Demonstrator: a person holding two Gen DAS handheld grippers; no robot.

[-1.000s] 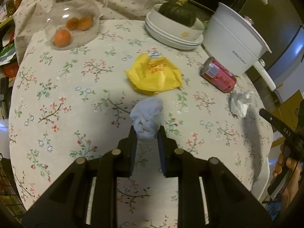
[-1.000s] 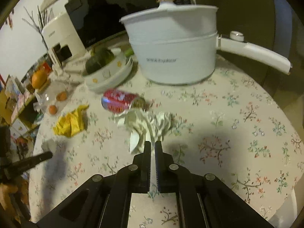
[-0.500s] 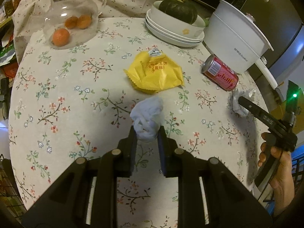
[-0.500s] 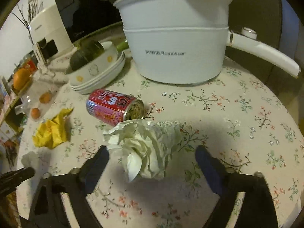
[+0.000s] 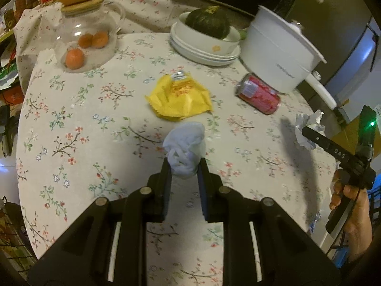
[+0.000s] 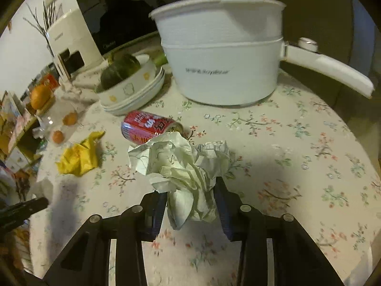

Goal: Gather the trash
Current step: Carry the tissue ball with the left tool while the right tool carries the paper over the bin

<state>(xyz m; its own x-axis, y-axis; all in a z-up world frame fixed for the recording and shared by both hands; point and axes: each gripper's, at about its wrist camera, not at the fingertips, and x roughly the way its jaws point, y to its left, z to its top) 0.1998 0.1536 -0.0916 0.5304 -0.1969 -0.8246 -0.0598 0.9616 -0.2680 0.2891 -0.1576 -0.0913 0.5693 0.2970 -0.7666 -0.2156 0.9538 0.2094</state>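
Right wrist: right gripper jaws just closed, pinching crumpled white paper.

Grip: my right gripper has just been closing on the crumpled paper.
Behind it: I see the red can lying sideways before the white pot.
Left: yellow wrapper.

You are in a home kitchen: a round floral-clothed tabletop carries a white electric cooking pot, stacked white bowls and a dark green squash.
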